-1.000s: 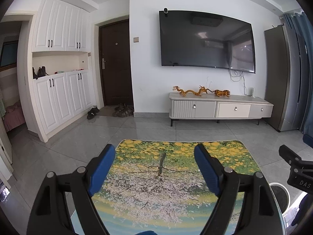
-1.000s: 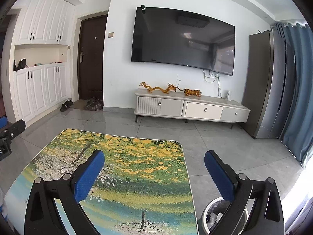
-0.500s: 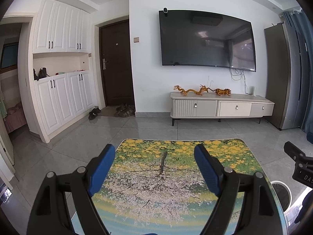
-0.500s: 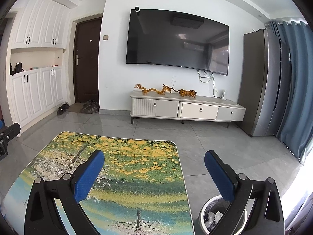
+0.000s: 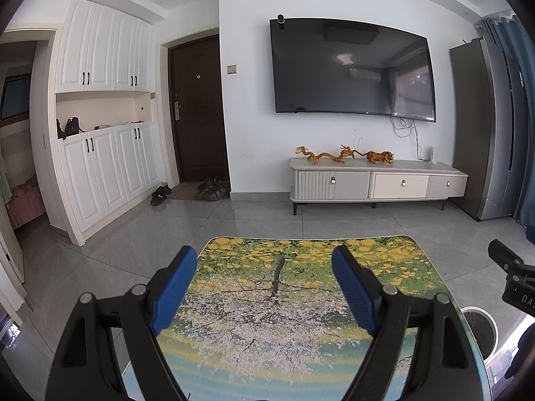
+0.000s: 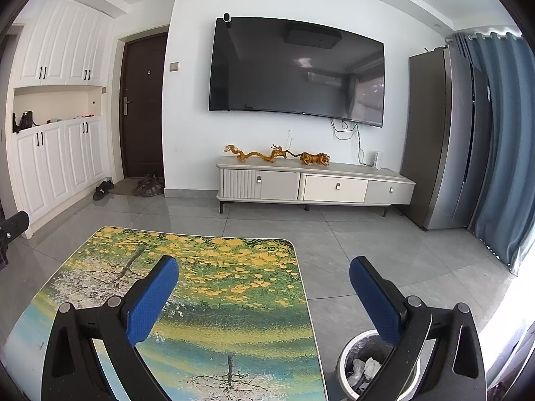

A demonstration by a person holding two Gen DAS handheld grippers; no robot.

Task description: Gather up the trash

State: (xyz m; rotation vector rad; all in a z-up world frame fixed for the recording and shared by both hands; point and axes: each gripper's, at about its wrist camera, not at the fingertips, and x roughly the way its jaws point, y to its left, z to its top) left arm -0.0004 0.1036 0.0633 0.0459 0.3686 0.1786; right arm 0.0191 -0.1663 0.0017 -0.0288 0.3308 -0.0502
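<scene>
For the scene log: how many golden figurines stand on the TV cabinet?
2: a dragon figurine toward the left end of the TV cabinet, and a tiger figurine beside it near the middle.

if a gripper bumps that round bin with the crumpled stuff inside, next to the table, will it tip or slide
The round white-rimmed bin stands on glossy grey floor tiles, so it would probably slide. Its contents look like crumpled white paper, likely light, so a high push could tip it.
</scene>
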